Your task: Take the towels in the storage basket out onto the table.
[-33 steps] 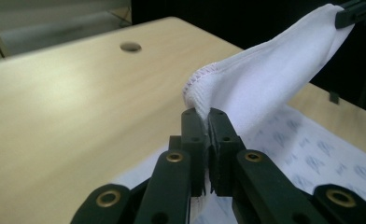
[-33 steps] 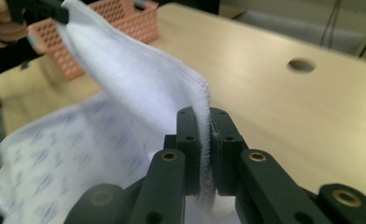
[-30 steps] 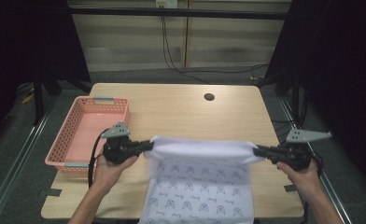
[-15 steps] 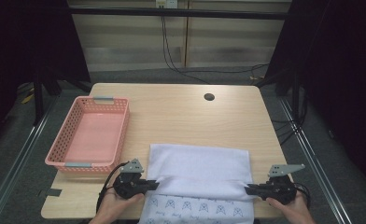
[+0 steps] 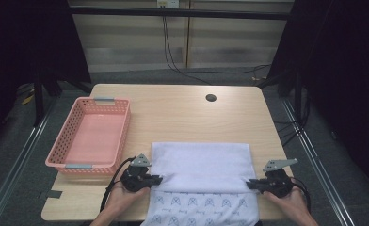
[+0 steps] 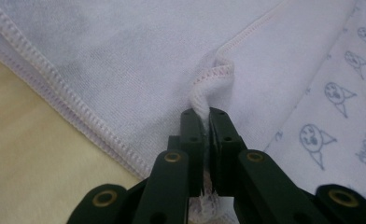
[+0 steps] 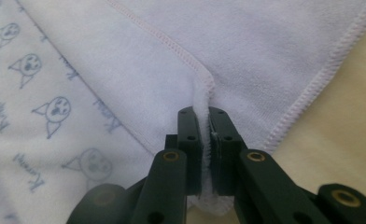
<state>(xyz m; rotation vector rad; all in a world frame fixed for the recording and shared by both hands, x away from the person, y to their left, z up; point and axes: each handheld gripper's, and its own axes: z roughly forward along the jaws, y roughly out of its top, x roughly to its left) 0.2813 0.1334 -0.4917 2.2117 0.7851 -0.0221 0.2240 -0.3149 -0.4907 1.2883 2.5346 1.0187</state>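
A white towel (image 5: 199,165) with a printed side lies on the near half of the table, its far part folded toward me so the plain side faces up. The printed side (image 5: 201,207) shows at the table's front edge. My left gripper (image 5: 155,179) is shut on the folded flap's left corner, low over the table. In the left gripper view the jaws pinch a bunched hem (image 6: 204,100). My right gripper (image 5: 251,184) is shut on the flap's right corner, and in the right gripper view the hem (image 7: 204,107) sits squeezed between the jaws.
A pink plastic basket (image 5: 60,155) stands on the table's left side, close beside my left hand. A round cable hole (image 5: 211,98) lies in the far part of the wooden tabletop (image 5: 173,113). Floor rails run along both sides of the table.
Both grippers have come toward me and sunk to the table with the towel's edge. The lifted cloth now lies folded flat over itself.
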